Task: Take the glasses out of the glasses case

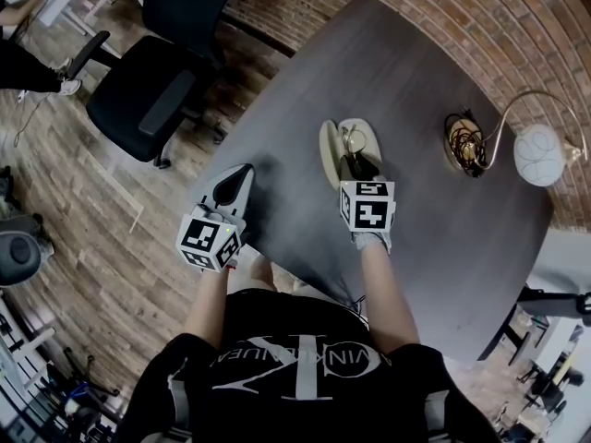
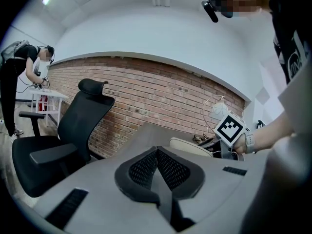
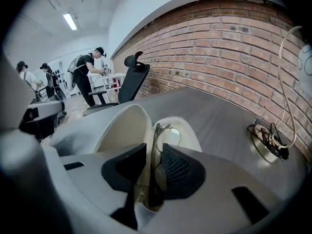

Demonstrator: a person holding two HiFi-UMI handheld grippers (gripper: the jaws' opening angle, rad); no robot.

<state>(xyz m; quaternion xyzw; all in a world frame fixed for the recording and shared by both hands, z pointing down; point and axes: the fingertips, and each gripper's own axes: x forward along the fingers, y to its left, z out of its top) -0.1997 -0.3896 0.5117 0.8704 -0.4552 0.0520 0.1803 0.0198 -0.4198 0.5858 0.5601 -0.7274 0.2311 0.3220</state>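
Observation:
An open cream glasses case (image 1: 329, 151) lies on the dark round table (image 1: 434, 229), its lid laid out to the left. The thin-framed glasses (image 1: 354, 142) rest in its tray. My right gripper (image 1: 356, 168) points down into the case. In the right gripper view the glasses (image 3: 161, 127) stand on edge between its pads, with a gap still showing on the left pad's side, so this gripper (image 3: 154, 164) is open around them. The case (image 3: 122, 128) lies directly under the jaws. My left gripper (image 1: 242, 177) hovers near the table's left edge, shut and empty (image 2: 157, 152).
A desk lamp with a white globe (image 1: 538, 153) and a cable port full of cords (image 1: 466, 143) sit at the table's right. A black office chair (image 1: 152, 90) stands off the left edge. A brick wall (image 3: 234, 48) runs behind. People work at a far table (image 3: 90, 74).

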